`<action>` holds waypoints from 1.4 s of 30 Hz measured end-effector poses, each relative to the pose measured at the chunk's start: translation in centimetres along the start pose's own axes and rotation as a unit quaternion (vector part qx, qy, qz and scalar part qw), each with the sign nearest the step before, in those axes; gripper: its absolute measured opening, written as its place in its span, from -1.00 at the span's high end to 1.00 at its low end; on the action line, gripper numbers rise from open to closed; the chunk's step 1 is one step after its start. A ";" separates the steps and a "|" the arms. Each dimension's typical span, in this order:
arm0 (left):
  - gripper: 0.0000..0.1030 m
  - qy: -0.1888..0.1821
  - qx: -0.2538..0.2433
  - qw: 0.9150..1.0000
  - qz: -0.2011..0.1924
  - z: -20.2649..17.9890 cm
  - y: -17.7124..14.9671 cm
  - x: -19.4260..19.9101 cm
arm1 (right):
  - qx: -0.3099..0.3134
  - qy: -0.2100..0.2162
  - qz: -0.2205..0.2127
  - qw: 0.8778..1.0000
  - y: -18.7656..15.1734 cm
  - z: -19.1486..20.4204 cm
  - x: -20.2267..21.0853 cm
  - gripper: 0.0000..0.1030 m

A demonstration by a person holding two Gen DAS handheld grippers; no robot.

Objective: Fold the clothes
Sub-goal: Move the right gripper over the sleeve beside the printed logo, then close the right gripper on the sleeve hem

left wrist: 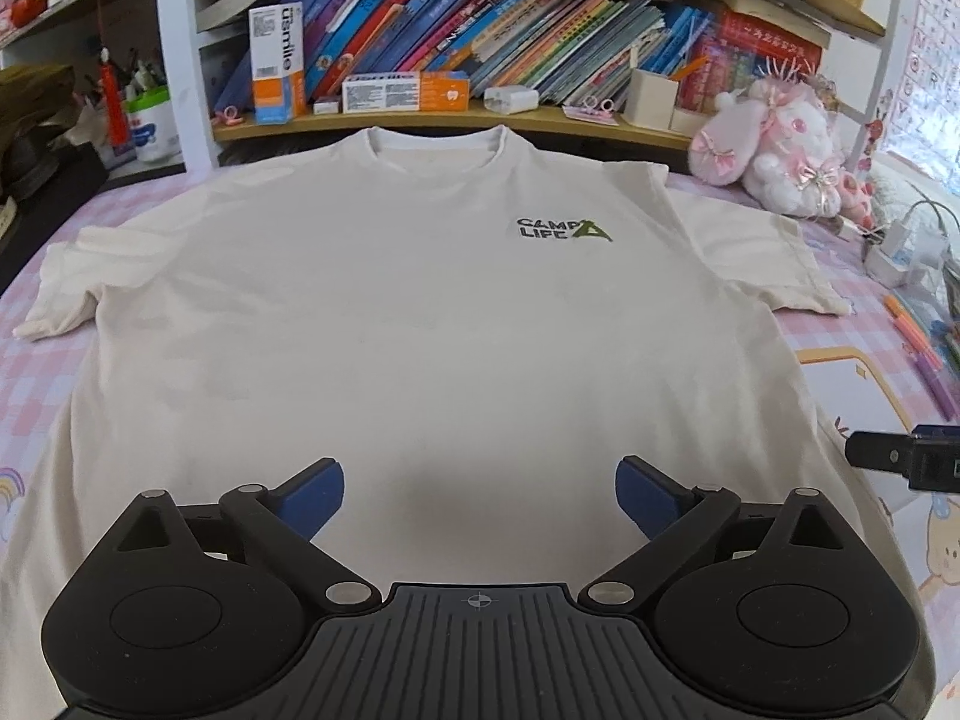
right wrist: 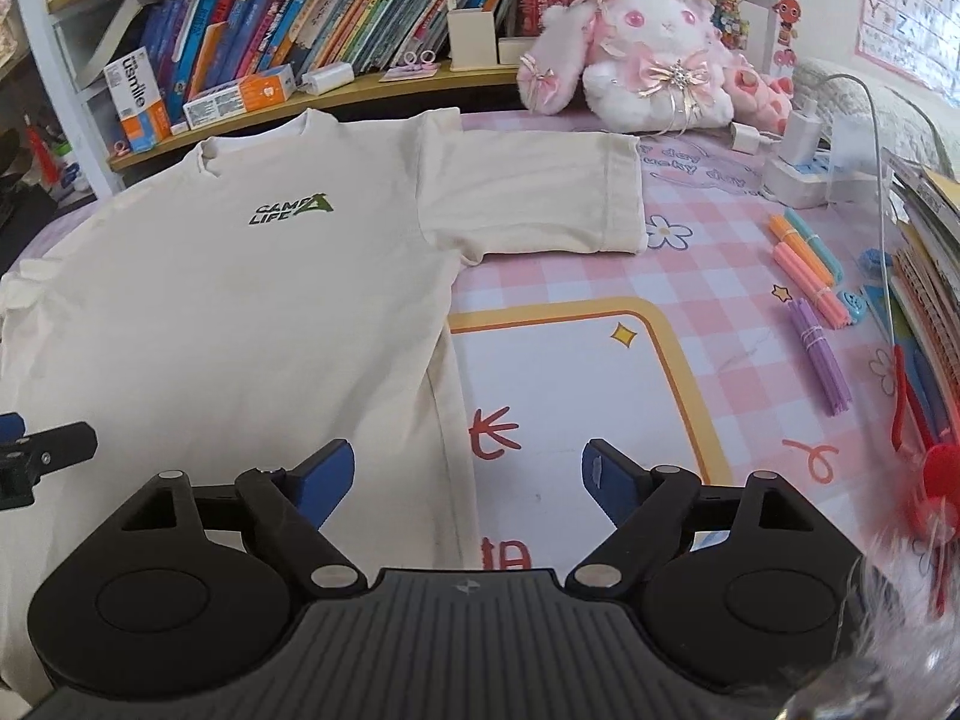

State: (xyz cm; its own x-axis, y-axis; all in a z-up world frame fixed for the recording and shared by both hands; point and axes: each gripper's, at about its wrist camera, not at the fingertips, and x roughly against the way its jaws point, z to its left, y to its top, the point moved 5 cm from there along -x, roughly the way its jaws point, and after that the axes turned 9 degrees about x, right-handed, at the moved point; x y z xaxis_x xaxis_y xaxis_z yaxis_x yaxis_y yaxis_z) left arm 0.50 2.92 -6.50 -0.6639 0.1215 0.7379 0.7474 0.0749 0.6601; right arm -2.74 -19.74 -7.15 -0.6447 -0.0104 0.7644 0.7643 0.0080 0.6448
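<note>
A cream T-shirt (left wrist: pixel 420 312) with a green "CAMP LIFE" logo lies flat, front up, on a pink checked table cover, collar away from me, both sleeves spread out. It also shows in the right wrist view (right wrist: pixel 240 300). My left gripper (left wrist: pixel 480 489) is open and empty above the shirt's lower middle. My right gripper (right wrist: pixel 468 480) is open and empty above the shirt's right side seam near the hem, half over the cover. The right gripper's tip shows at the right edge of the left wrist view (left wrist: pixel 900 459).
A bookshelf (left wrist: pixel 456 120) with books and boxes runs along the back edge. A pink plush rabbit (right wrist: pixel 648 54) sits at the back right. Chargers and cables (right wrist: pixel 810 162), bundles of coloured sticks (right wrist: pixel 810 288) and stacked books (right wrist: pixel 924 276) lie on the right.
</note>
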 end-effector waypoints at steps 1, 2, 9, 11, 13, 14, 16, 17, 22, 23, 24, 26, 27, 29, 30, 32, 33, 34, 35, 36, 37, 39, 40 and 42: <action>-0.92 -0.003 -0.002 1.000 0.000 0.1 0.1 0.0 | -0.003 -0.002 0.001 1.000 0.0 0.1 0.0 -0.62; -0.92 -0.006 -0.005 1.000 0.000 0.2 0.1 0.0 | -0.007 -0.003 0.001 1.000 0.1 0.2 -0.1 -0.62; -0.92 -0.020 -0.011 1.000 0.012 1.0 0.4 -0.6 | -0.008 -0.017 0.004 1.000 0.3 1.1 -0.2 -0.62; -0.92 -0.032 -0.008 0.999 0.012 1.3 0.5 -0.7 | -0.014 -0.021 0.003 1.000 0.4 1.0 -0.3 -0.62; -0.92 -0.049 -0.003 0.999 0.012 1.4 0.8 -0.8 | -0.022 -0.026 0.003 0.999 0.4 0.8 -0.4 -0.62; -0.92 -0.056 0.000 0.998 0.012 1.4 0.8 -0.9 | -0.026 -0.028 0.003 0.999 0.4 0.7 -0.4 -0.62; -0.92 -0.073 0.004 0.997 0.013 1.4 1.0 -1.1 | -0.039 -0.034 0.004 0.999 0.5 0.1 -0.7 -0.62; -0.92 -0.074 0.004 0.997 0.014 1.4 1.1 -1.3 | -0.046 -0.037 0.005 0.998 0.6 -0.3 -0.9 -0.62; -0.92 -0.064 -0.005 0.998 0.022 1.1 0.9 -1.9 | -0.066 -0.049 0.008 0.997 1.4 -2.7 -2.0 -0.61; -0.92 -0.063 -0.005 0.998 0.023 1.2 0.8 -1.9 | -0.069 -0.049 0.008 0.996 1.7 -3.2 -2.3 -0.61; -0.92 -0.062 -0.004 0.998 0.024 1.2 0.8 -1.9 | -0.073 -0.050 0.008 0.996 2.0 -3.8 -2.5 -0.61; -0.92 -0.058 -0.003 0.998 0.024 1.2 0.7 -2.0 | -0.079 -0.049 0.007 0.996 2.5 -4.8 -3.0 -0.60; -0.92 -0.055 -0.002 0.998 0.024 1.2 0.7 -2.0 | -0.082 -0.046 0.007 0.996 2.9 -5.3 -3.4 -0.58; -0.92 -0.049 0.001 0.999 0.024 1.2 0.6 -2.0 | -0.087 -0.039 0.008 0.995 3.7 -6.2 -4.1 -0.57; -0.92 -0.046 0.003 0.999 0.023 1.2 0.6 -2.0 | -0.090 -0.035 0.008 0.995 4.1 -6.7 -4.5 -0.56; -0.92 -0.040 0.006 0.999 0.023 1.2 0.6 -2.1 | -0.093 -0.029 0.007 0.995 5.2 -7.8 -5.3 -0.50; -0.92 -0.037 0.008 0.999 0.024 1.3 0.6 -2.1 | -0.094 -0.026 0.007 0.995 5.7 -8.3 -5.7 -0.39; -0.92 -0.033 0.010 0.999 0.025 1.3 0.5 -2.1 | -0.095 -0.023 0.007 0.995 6.2 -8.8 -6.1 -0.33; -0.92 -0.029 0.014 0.999 0.025 1.3 0.4 -2.1 | -0.097 -0.022 0.006 0.995 6.7 -9.4 -6.5 -0.28; -0.92 -0.025 0.017 0.999 0.026 1.4 0.4 -2.1 | -0.099 -0.023 0.005 0.995 7.2 -9.9 -6.9 -0.25; -0.92 -0.021 0.021 0.999 0.027 1.4 0.3 -2.1 | -0.100 -0.025 0.004 0.995 7.7 -10.4 -7.3 -0.22; -0.92 -0.014 0.029 0.999 0.028 1.5 0.1 -2.1 | -0.103 -0.027 0.002 0.994 8.4 -11.3 -8.0 -0.14; -0.92 -0.011 0.032 0.999 0.030 1.6 0.0 -2.1 | -0.105 -0.025 0.002 0.994 8.8 -11.7 -8.4 -0.13; -0.92 -0.004 0.038 0.999 0.032 1.6 -0.2 -2.1 | -0.112 -0.020 0.003 0.994 9.3 -12.5 -9.1 -0.09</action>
State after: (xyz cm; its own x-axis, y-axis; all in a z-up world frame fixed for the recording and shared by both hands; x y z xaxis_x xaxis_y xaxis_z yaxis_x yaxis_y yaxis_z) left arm 1.77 4.23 -8.41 -0.6149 0.1373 0.7766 0.7881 0.1421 0.5989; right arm 10.39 -32.04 -8.18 -0.6374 0.0284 0.7700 0.7486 -0.2140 0.6275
